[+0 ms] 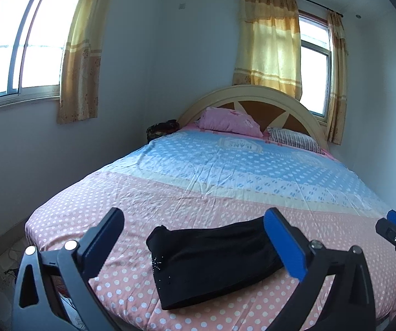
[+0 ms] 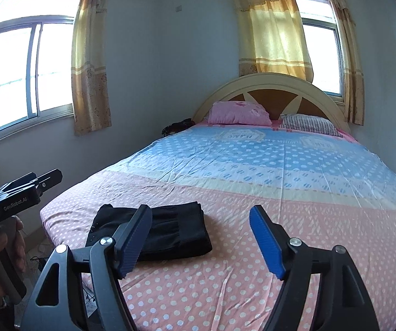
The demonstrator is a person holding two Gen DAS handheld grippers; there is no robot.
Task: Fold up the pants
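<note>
Black pants [image 1: 211, 262] lie folded on bed [image 1: 225, 193]; soft, light, floppy. Your left gripper [image 1: 198, 234] & right gripper [image 2: 200, 231] both spread, empty. Pinch stacked edges if regripping.

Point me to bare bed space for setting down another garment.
The polka-dot pink sheet right of the folded black pants is bare up to the blue dotted band, which is also free. Crowded only at the arched headboard: pink pillow and striped pillow.

Left gripper [image 1: 195, 218] and right gripper [image 2: 200, 215], fingers spread wide, empty.
</note>
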